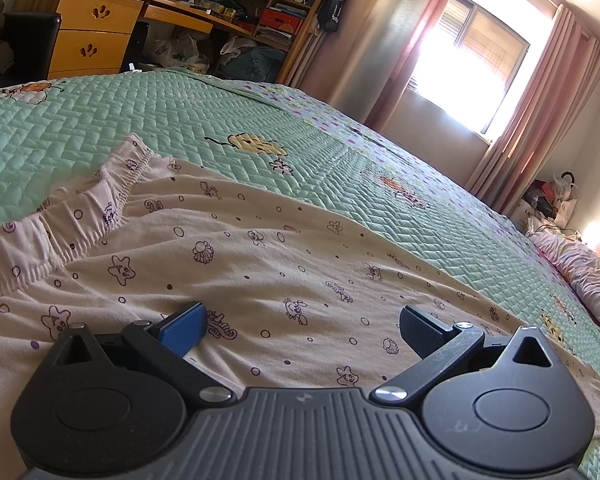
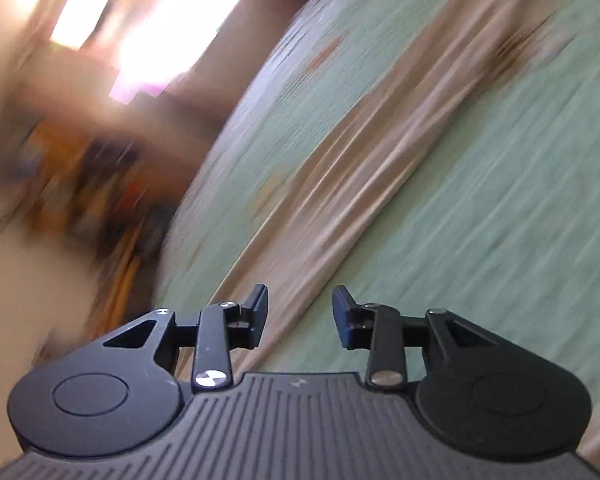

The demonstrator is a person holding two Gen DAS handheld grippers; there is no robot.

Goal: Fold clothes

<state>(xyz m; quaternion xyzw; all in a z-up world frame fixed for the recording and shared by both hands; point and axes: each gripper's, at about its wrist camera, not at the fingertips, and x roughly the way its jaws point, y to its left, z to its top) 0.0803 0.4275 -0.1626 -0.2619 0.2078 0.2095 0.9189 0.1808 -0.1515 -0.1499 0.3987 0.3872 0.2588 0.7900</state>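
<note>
Left gripper [image 1: 300,330] spread over pyjama trousers [image 1: 260,264], right gripper [image 2: 300,316] parted, empty, above quilt [image 2: 480,200]

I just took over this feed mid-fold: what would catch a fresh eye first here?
In the left wrist view, the pale printed pants lie spread on the green quilted bedspread, elastic waistband at the left, with the left gripper wide open just over the cloth. The bright window glares at the upper right. The right wrist view is motion-blurred; the right gripper is open and empty.

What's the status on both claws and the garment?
Left claw open over printed pants. Right claw open, empty. Nothing blocking on the quilt.
</note>
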